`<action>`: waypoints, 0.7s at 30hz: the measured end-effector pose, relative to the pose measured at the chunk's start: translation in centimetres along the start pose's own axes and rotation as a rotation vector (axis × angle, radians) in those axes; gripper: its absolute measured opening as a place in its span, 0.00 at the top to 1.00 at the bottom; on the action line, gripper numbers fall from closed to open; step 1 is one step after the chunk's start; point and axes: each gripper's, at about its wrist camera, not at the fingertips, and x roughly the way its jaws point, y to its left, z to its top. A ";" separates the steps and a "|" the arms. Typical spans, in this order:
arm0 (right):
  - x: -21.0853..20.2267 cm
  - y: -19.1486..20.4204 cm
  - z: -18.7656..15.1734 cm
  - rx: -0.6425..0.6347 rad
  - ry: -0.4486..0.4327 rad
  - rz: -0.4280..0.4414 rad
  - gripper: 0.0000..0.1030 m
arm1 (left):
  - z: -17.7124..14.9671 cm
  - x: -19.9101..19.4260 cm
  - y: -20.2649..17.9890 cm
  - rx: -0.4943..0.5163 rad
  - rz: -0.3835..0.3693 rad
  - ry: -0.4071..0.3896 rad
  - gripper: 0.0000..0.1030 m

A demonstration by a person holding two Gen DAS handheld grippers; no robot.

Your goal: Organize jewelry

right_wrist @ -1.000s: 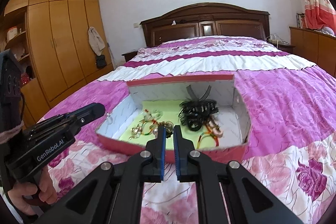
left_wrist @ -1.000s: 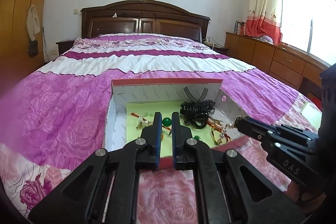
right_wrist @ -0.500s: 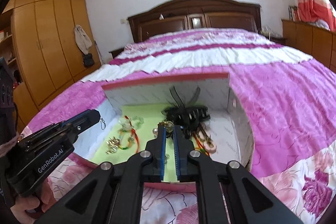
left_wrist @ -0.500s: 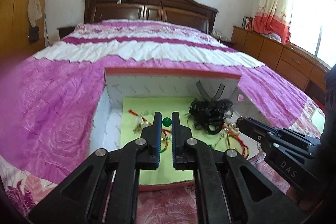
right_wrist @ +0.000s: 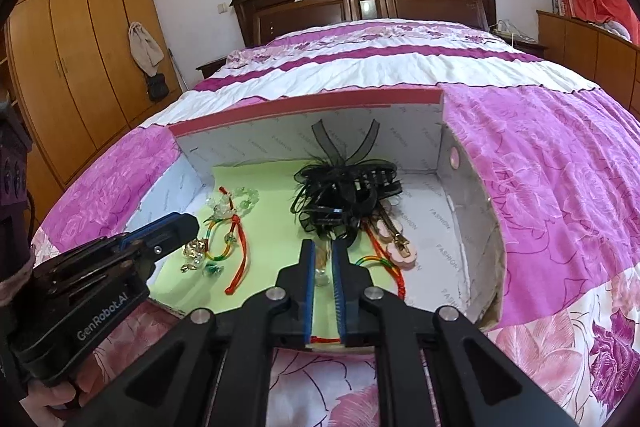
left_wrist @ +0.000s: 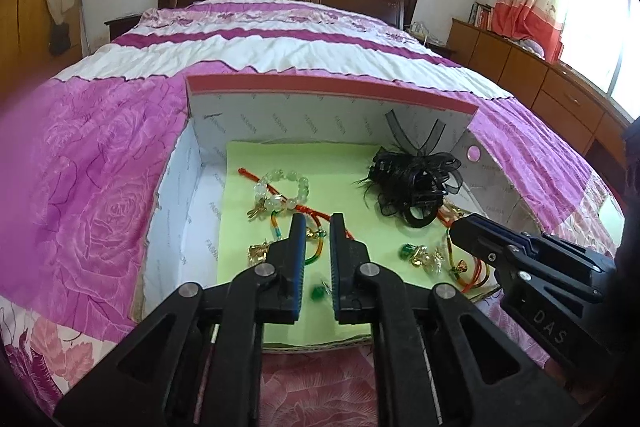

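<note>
Pink floral bedding (left_wrist: 100, 187) carries an open cardboard box (left_wrist: 312, 115) lined with green paper, holding a pale bead bracelet (left_wrist: 280, 187), coloured cords, gold trinkets and a black hair clip (right_wrist: 352, 195). Left gripper (left_wrist: 315, 223) and right gripper (right_wrist: 320, 247) both hang low over the box's near end, jaws parting slightly and gripping nothing; small charms show through each gap

Bright daylight from window (left_wrist: 600, 39) (glare), fisheye-bent edges.
</note>
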 end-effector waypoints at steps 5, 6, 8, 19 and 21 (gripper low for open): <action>-0.4 0.3 0.0 -0.003 -0.005 0.015 0.78 | 0.1 -0.4 0.3 -0.015 -0.002 -0.011 0.82; -0.5 0.3 0.0 -0.001 -0.007 0.018 0.77 | 0.2 -0.5 0.3 -0.014 -0.004 -0.014 0.82; -0.8 0.3 0.0 0.000 -0.011 0.023 0.77 | 0.2 -0.9 0.3 -0.011 -0.007 -0.020 0.82; -3.5 1.4 0.1 -0.024 -0.070 0.020 0.72 | 0.1 -3.9 -0.4 0.005 -0.011 -0.067 0.81; -4.2 1.6 0.1 -0.023 -0.079 0.023 0.71 | 0.0 -4.7 -0.5 0.008 -0.011 -0.079 0.81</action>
